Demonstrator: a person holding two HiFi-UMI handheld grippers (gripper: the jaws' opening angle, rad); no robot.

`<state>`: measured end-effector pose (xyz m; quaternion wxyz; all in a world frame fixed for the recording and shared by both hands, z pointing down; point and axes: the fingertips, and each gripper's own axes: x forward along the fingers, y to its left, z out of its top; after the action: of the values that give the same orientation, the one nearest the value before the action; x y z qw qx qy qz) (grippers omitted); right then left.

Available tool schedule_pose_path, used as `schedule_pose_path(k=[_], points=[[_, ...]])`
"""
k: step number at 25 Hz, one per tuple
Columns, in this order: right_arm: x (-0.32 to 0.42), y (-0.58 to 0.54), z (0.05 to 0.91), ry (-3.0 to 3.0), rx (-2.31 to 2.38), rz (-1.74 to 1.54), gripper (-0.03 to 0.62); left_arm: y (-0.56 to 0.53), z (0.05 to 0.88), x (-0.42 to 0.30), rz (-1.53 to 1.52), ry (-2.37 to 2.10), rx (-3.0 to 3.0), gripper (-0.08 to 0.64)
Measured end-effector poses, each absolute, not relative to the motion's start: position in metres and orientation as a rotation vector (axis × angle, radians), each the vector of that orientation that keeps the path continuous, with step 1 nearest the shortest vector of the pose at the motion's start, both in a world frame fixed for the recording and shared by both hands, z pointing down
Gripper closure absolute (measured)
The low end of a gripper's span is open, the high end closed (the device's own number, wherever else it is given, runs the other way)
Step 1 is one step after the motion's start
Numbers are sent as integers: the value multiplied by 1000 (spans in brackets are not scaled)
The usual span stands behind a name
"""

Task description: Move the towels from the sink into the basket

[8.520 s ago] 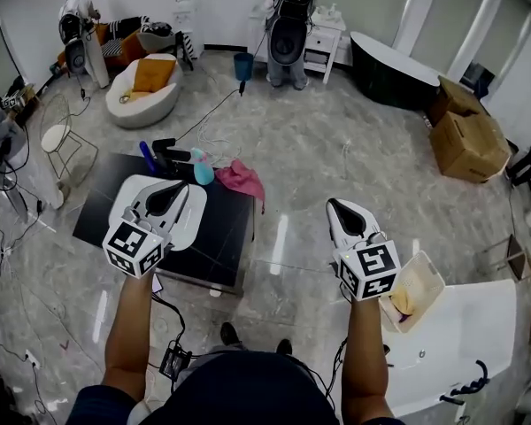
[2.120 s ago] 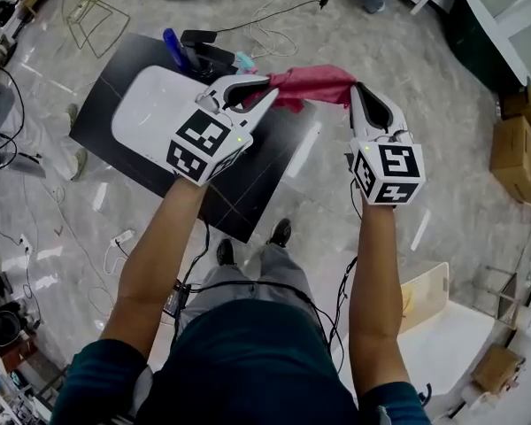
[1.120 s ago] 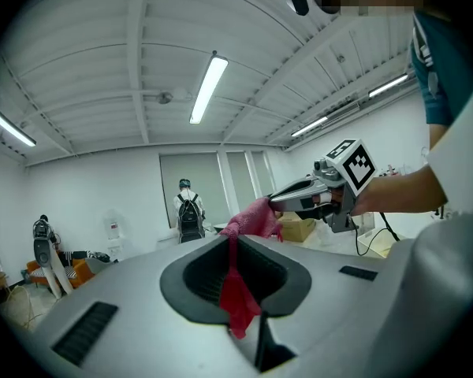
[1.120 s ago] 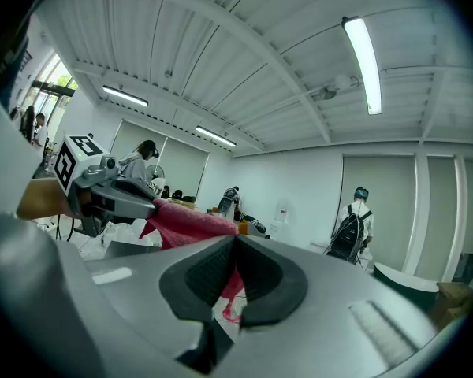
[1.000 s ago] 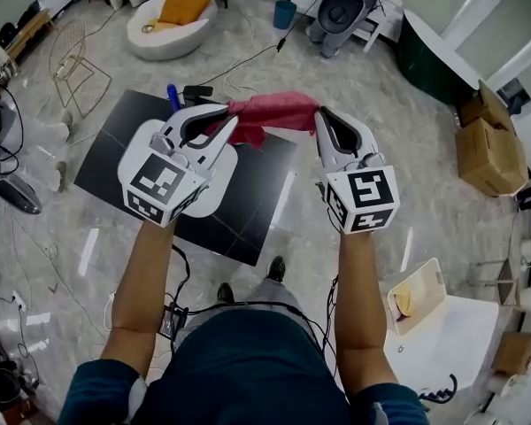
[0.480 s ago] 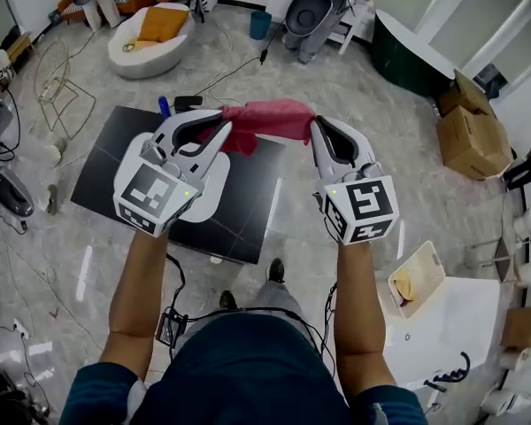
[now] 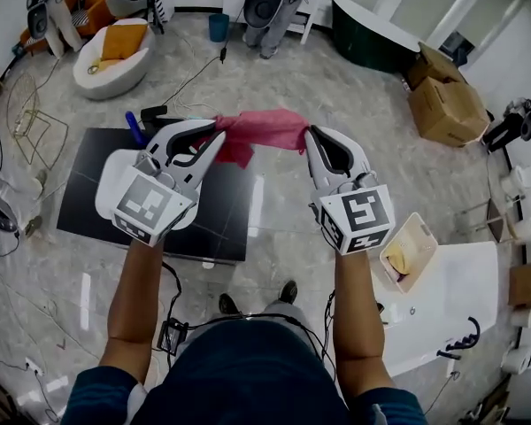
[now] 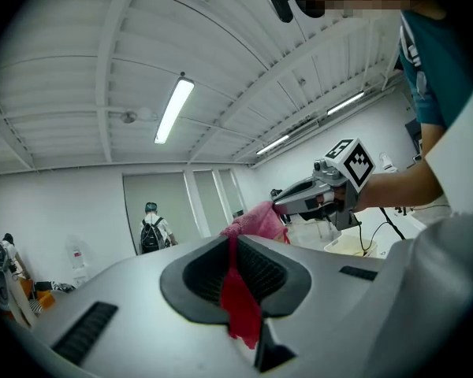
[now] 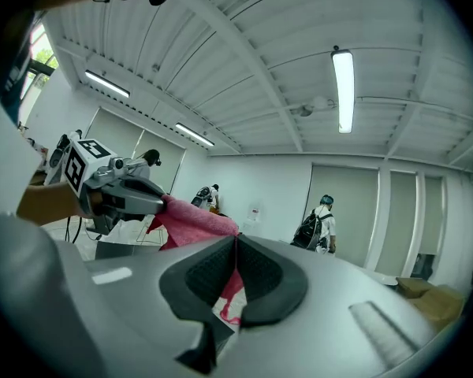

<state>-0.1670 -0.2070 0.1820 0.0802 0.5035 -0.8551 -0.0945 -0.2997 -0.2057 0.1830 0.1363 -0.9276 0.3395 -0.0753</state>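
- The basket [image 7: 425, 242] stands at the left corner of the white counter [image 7: 456, 299], low on the person's right. Something yellow [image 7: 395, 259] already lies in it, probably cloth.
- The left gripper [image 7: 214, 138] and the right gripper [image 7: 309, 136] are held out level. Each has its jaws pinched tight on one end of the pink towel [image 7: 264, 129], and red cloth shows squeezed between the pads in both gripper views.
- The towel hangs in the air, stretched between the two tools, with a loose fold drooping near the left one. It touches nothing else.
- Beyond and below the left gripper, the white sink [image 7: 106, 197] sits on the left part of the black table [image 7: 212, 220].
- A few seconds ago both grippers were empty and the towel lay at the table's far edge.
- In the last second the pair has carried the towel rightward, off the table's right edge, and the basket now sits closer to the right gripper.
- As I read it, pickup is finished and transport is under way. What remains is the swing right and down to the basket, then the release.
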Motion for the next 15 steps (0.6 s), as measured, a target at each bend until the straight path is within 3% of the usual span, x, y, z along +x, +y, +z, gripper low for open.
schedule_pose_path(k=[15], points=[[-57,-176,199,-2486,1639,-196,575,-194,208,-189,-294,836,-2745,526]])
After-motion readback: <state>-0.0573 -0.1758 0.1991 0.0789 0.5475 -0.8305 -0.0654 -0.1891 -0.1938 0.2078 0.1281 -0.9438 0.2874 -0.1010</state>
